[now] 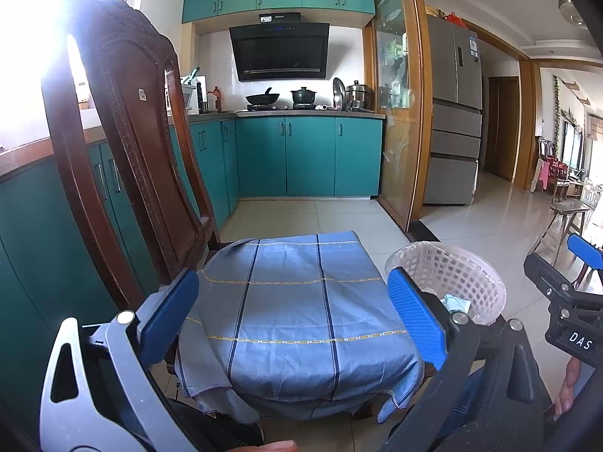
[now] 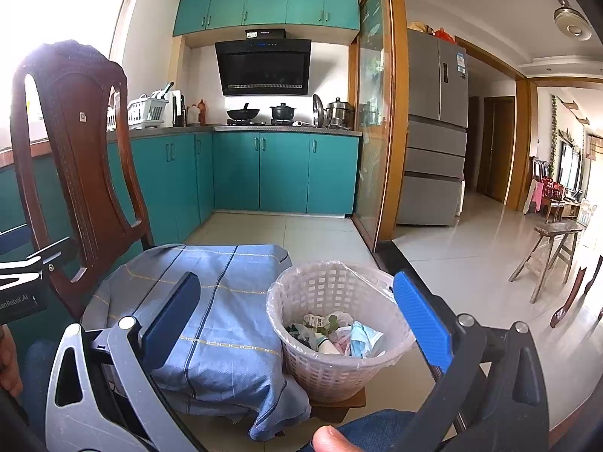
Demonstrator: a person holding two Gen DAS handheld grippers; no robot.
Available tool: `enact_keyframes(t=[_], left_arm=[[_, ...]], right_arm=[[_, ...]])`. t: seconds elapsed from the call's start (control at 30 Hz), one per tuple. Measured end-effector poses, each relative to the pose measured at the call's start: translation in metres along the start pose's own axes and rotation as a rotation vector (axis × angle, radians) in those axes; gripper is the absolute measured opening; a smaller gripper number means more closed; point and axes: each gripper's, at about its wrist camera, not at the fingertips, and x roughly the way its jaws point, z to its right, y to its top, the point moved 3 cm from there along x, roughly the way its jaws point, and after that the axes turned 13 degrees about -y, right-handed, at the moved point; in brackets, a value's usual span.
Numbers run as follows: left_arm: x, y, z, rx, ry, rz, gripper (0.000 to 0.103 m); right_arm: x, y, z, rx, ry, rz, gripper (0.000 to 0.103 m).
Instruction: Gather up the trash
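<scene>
Plainly, from the left wrist, the left claw (image 1: 301,320) is being held wide open and empty over the blue cloth (image 1: 297,312). From the right wrist, the right claw (image 2: 301,324), likewise open and empty, is being aimed at the basket (image 2: 335,324), where the trash (image 2: 339,335) is already lying; any remaining scraps should be sought before closing.

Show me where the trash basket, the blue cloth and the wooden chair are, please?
trash basket (image 2: 331,369): right wrist view, its white lattice wall.
blue cloth (image 1: 286,301): left wrist view, middle of its flat top.
wooden chair (image 2: 75,120): right wrist view, the carved backrest.
</scene>
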Motion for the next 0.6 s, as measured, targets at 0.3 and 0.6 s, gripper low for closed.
enact_keyframes(t=[0.3,0.6], left_arm=[[0.0,-0.0001,0.001,0.006,0.0,-0.002,0.1],[0.0017,0.0022,0.0022,0.014,0.006,-0.008,0.1]], right_arm=[[0.0009,0.0011,0.0009,0.01,0.001,0.001,0.1],[0.003,0.0002,0.0032,0.02,-0.008,-0.002,0.1]])
